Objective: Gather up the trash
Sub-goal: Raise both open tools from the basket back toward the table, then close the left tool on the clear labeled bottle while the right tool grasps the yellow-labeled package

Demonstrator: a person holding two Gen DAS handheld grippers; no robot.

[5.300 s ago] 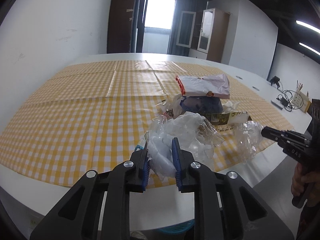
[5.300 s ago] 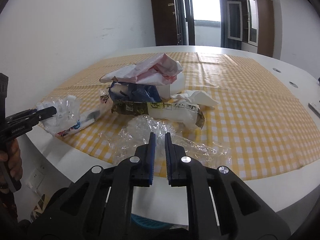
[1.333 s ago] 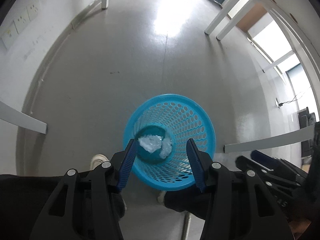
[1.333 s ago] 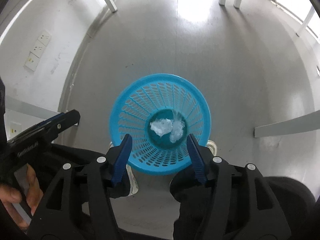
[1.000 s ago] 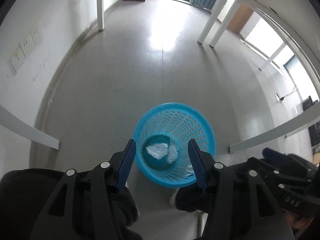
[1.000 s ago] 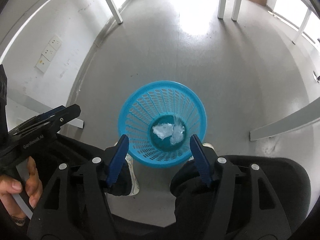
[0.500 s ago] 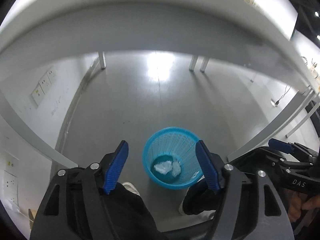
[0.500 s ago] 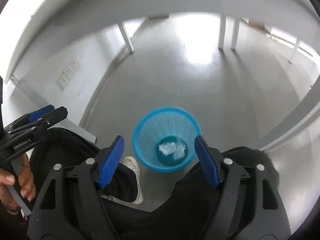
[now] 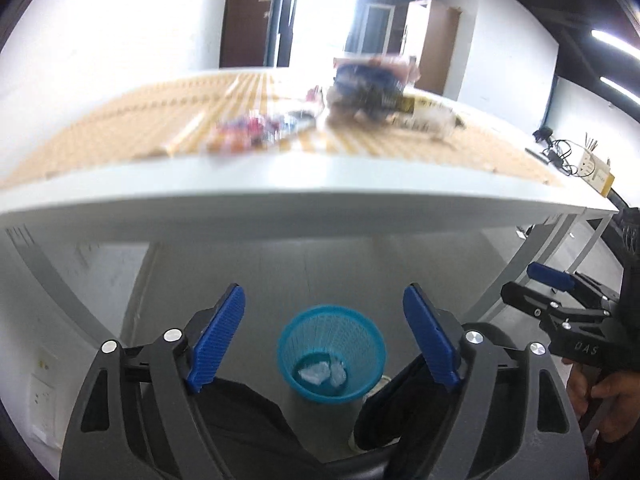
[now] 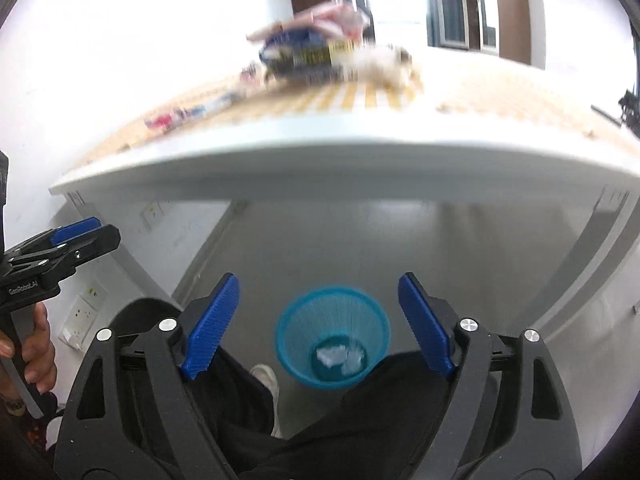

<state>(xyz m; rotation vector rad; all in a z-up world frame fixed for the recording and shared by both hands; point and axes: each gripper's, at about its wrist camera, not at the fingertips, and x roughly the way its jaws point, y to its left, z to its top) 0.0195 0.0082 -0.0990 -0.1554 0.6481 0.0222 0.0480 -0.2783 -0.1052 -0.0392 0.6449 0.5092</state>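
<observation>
2 grippers, both w/ nothing between the pads. Left gripper: blue fingers spread wide, jaws have just been opening further. Right gripper: same, fingers spread wide and just been opening, nothing pinched.

1 blue mesh basket on the floor, under the table edge, seen between the fingers in both wrist views. Inside at the bottom: 2 crumpled clear/white plastic wads, touching each other.

1 white table above, w/ 1 yellow check cloth. Rest of the trash sits on it, blurred: 1 pile w/ a dark blue pack, a pinkish-white bag on top and a yellow-black wrapper beside; exact count in the pile can't tell. Nearer the edge, apart from the pile, a few small red/blue wrappers, too smeared to count.

Right edge of the left wrist view: the person's hand on the right gripper's handle. Dark trouser legs and 1 light shoe just beside the basket.
</observation>
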